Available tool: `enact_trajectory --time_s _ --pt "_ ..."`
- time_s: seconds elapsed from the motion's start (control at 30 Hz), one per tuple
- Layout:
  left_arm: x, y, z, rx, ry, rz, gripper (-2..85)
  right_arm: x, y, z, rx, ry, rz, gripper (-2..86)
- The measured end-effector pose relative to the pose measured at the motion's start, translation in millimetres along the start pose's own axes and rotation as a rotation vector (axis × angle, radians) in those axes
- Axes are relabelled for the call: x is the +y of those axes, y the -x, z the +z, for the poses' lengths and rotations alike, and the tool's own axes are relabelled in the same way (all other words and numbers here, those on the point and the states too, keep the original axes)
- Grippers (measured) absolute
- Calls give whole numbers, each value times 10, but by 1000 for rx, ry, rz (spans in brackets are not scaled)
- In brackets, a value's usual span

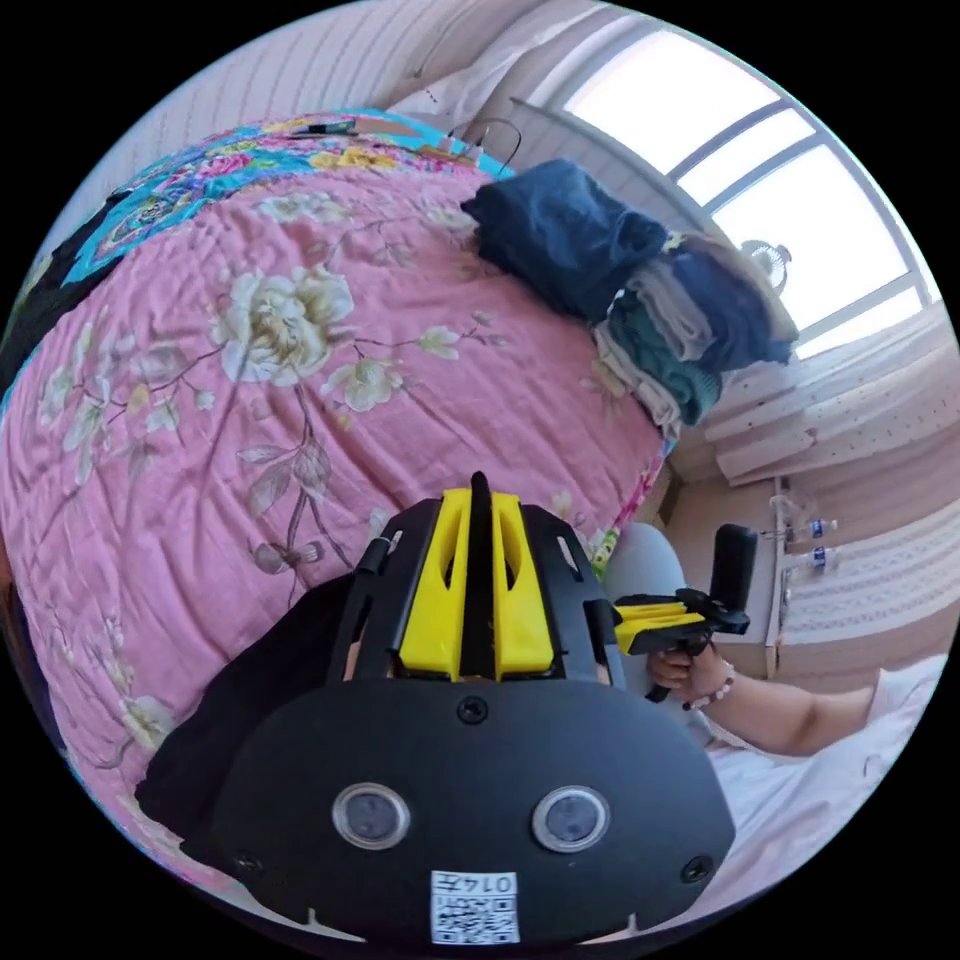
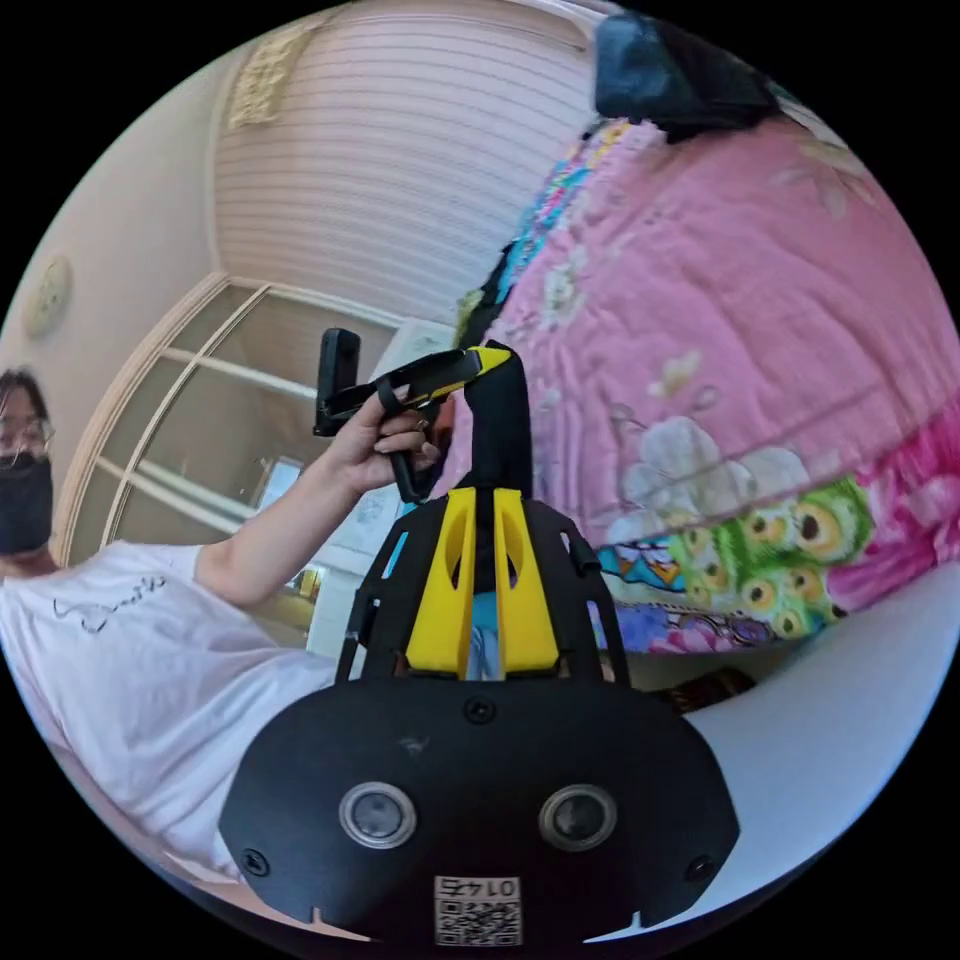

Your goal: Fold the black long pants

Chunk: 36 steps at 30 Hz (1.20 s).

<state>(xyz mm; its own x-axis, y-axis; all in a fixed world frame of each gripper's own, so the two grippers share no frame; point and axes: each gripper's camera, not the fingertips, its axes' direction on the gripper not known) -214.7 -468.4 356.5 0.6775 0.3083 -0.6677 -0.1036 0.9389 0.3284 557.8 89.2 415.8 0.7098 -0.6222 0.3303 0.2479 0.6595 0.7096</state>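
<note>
In the left gripper view the left tool (image 1: pixel 477 500) and its housing hide most of the black pants (image 1: pixel 255 690), and the bed (image 1: pixel 200 420) runs off the frame. The bottles (image 1: pixel 818 540) by the wall are too small to identify.

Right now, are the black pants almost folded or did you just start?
Just started, it looks like. Done: a pile of folded clothes already sits on the pink bedspread. In hand: the left gripper and the right gripper each pinch black cloth of the pants, which stretch between them; part lies on the bed. Left: no fold shows yet, so all the folding and stacking remain.
</note>
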Motion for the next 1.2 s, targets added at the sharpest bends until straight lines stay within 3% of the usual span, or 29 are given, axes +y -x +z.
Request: enact_trajectory --time_s 0.1,0.2,0.33,0.4,0.47,0.6,0.77,0.87,0.97,1.2 --pt "530 127 -644 -95 -127 67 24 -153 344 261 -72 127 -125 23" --pt "1165 305 -1170 -314 -232 77 13 -349 827 790 -173 282 -279 25" --pt "2070 660 -1913 -498 -444 -93 13 -399 1660 1905 -321 473 -431 39" --pt "2451 870 -2161 -585 -501 -221 26 -291 1941 2403 -326 563 -490 59" --pt "2989 1260 -2308 -669 -514 -439 44 -105 2094 2976 -253 775 -560 68" --pt "3657 1659 -2310 -594 -471 -602 64 5 2011 3172 -151 848 -518 70" --pt "4111 1890 -2045 -515 -459 -582 107 -251 1597 2793 76 671 -349 75" --pt "4179 2088 -1922 -364 -465 -594 147 -389 1435 2600 184 553 -271 85" --pt "4182 2320 -1742 -274 -402 -624 166 -447 1408 2670 267 571 -256 91" --pt "4172 2601 -1572 -233 -367 -662 164 -611 1553 2963 357 612 -250 86"
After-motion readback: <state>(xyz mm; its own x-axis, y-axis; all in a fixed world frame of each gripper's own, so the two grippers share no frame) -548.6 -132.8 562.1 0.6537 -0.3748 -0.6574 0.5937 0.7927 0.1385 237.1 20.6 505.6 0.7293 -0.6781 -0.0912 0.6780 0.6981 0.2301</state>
